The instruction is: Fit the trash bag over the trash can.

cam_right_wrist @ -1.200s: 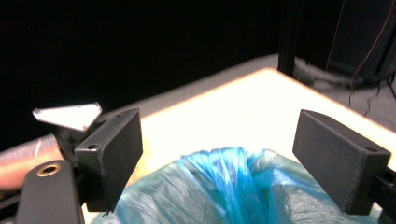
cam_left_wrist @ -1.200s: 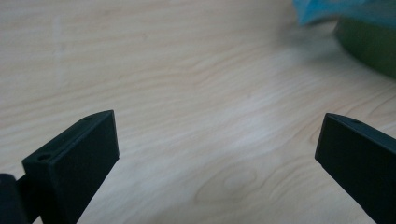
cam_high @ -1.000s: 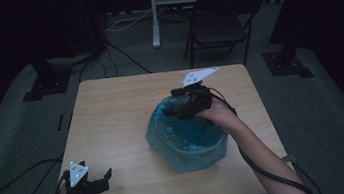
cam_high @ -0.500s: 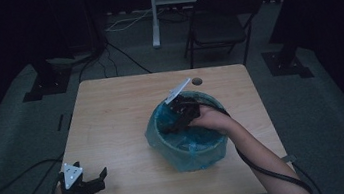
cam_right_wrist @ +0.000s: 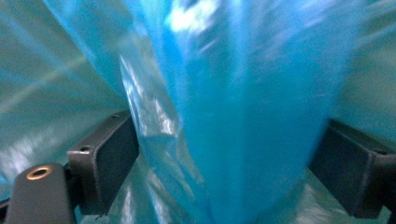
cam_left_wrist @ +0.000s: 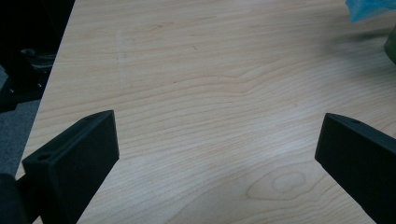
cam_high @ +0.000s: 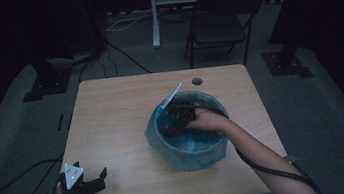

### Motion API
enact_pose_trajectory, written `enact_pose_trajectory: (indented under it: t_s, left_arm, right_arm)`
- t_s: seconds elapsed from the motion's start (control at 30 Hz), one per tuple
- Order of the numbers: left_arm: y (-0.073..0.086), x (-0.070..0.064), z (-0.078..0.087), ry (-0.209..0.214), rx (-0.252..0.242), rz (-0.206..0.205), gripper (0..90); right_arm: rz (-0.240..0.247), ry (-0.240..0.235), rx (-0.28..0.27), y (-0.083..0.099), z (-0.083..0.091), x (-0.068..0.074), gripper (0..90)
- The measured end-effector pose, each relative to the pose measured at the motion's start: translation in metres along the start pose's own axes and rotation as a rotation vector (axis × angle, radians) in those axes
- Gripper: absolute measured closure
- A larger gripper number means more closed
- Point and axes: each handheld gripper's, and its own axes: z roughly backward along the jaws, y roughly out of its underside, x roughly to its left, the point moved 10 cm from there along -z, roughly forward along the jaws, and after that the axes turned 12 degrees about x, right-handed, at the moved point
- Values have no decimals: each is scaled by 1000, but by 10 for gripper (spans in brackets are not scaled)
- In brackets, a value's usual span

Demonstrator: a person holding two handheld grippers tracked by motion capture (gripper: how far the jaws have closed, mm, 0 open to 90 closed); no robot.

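- high view: the room is dim. a round bin (cam_high: 190, 152) stands upright near the middle of the wooden table (cam_high: 112, 120), mouth up, lined with a blue bag (cam_high: 161, 128) folded over its rim. the right gripper (cam_high: 179, 121) reaches down inside it, its tips lost in shadow; the hand behind covers part of the far rim. the left gripper (cam_high: 95, 180) rests at the table's near left corner, well apart from the bin, jaws spread with nothing between them.
- left gripper view: two black jaws stand wide apart over bare wood. a scrap of the blue bag (cam_left_wrist: 369, 7) is cut off at the top right corner, with a dark green edge below it, too little to make out.
- right gripper view: blurred. a fold of the blue bag (cam_right_wrist: 233, 116) runs top to bottom between the jaws, which stand apart on either side; whether they touch the fold i cannot tell. the bin's pale green wall (cam_right_wrist: 42, 84) shows behind.
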Motion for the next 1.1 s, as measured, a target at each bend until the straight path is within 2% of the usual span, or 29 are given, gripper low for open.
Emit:
enact_pose_trajectory:
  t_s: [0.1,0.2,0.33,0.43,0.47,0.53,0.77,0.9,0.93,1.1]
  left_arm:
    - [1,1,0,-19,1,-4,2]
    - [1,2,1,-20,-3,1,2]
    - [2,3,2,-26,-4,6,3]
    - [3,5,1,-22,0,20,3]
    - [3,5,1,-22,0,20,3]
    - [4,5,0,-26,8,16,3]
    - [5,3,-2,-27,19,4,3]
    - [7,3,-4,-13,27,8,3]
    - [7,2,-4,-3,24,14,3]
    - [10,1,-4,-2,35,8,3]
  right_arm:
    - [7,24,-44,-3,14,1,124]
    - [6,27,-100,-6,32,3,125]
    - [-31,58,-185,-4,61,-3,126]
    - [-49,56,-248,4,83,-6,126]
    - [-49,56,-248,4,83,-6,126]
    - [-79,46,-314,13,100,-10,126]
    - [-120,49,-365,37,113,-17,126]
    - [-125,28,-401,45,116,-14,126]
    - [-117,18,-430,51,118,-10,126]
    - [-126,25,-474,59,121,-9,125]
